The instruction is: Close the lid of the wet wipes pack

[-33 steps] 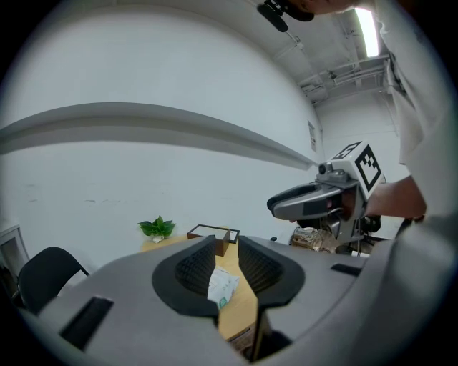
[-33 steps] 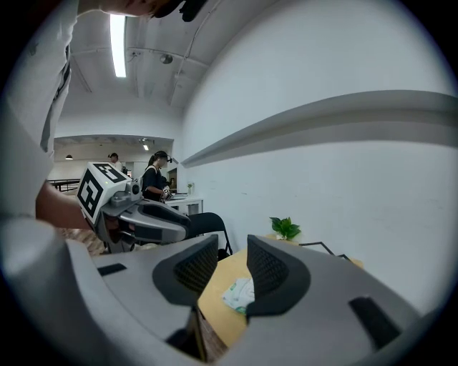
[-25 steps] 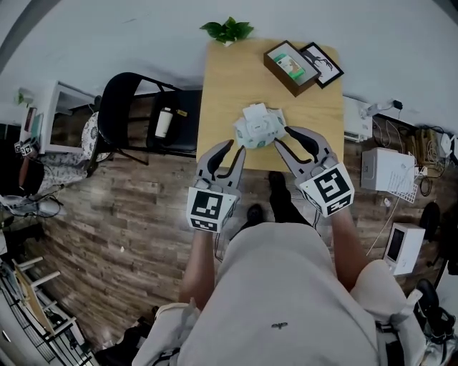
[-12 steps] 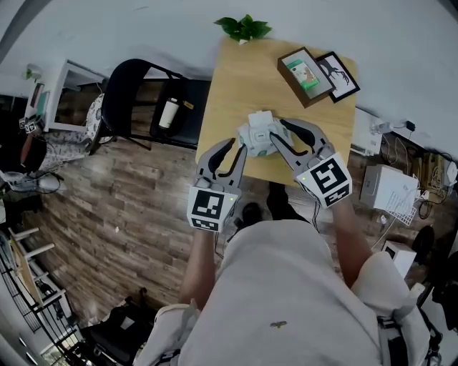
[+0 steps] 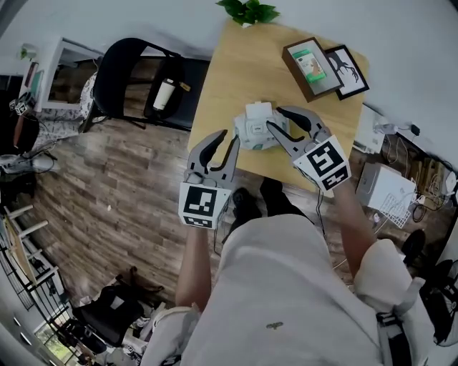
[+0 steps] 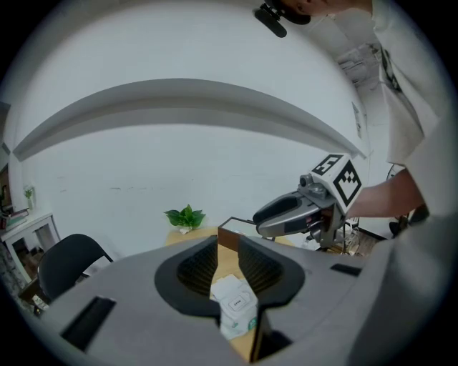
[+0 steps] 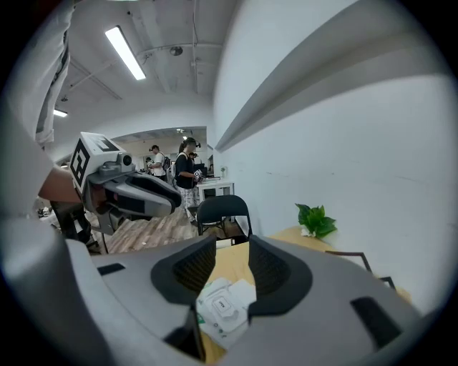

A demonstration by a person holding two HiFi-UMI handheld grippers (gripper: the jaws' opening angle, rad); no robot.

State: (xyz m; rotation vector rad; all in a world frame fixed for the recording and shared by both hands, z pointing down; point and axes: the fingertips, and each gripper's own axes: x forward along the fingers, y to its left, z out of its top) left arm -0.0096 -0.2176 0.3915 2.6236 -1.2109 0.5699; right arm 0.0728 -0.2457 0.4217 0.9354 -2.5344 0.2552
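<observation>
The wet wipes pack [image 5: 254, 129], white with green print, lies near the front edge of the wooden table [image 5: 236, 71]; a white flap sticks up at its far end. My left gripper [image 5: 227, 139] is open just left of the pack and a little short of it. My right gripper [image 5: 280, 121] is open at the pack's right side; its jaws have just been opening, with nothing between them. The pack [image 6: 235, 304] shows through the gap of the left gripper [image 6: 227, 246]. It shows the same way [image 7: 225, 307] ahead of the right gripper [image 7: 230, 250].
At the table's back right stand a brown photo frame [image 5: 310, 68] and a black-framed picture [image 5: 351, 70]; a potted plant [image 5: 247, 10] is at the far edge. A black chair [image 5: 132, 75] with a bottle [image 5: 162, 94] stands left. White boxes [image 5: 383, 187] sit on the floor right.
Both grippers have moved forward and down towards the pack. The right one has come from behind it to alongside its right side, with its jaws wider.
</observation>
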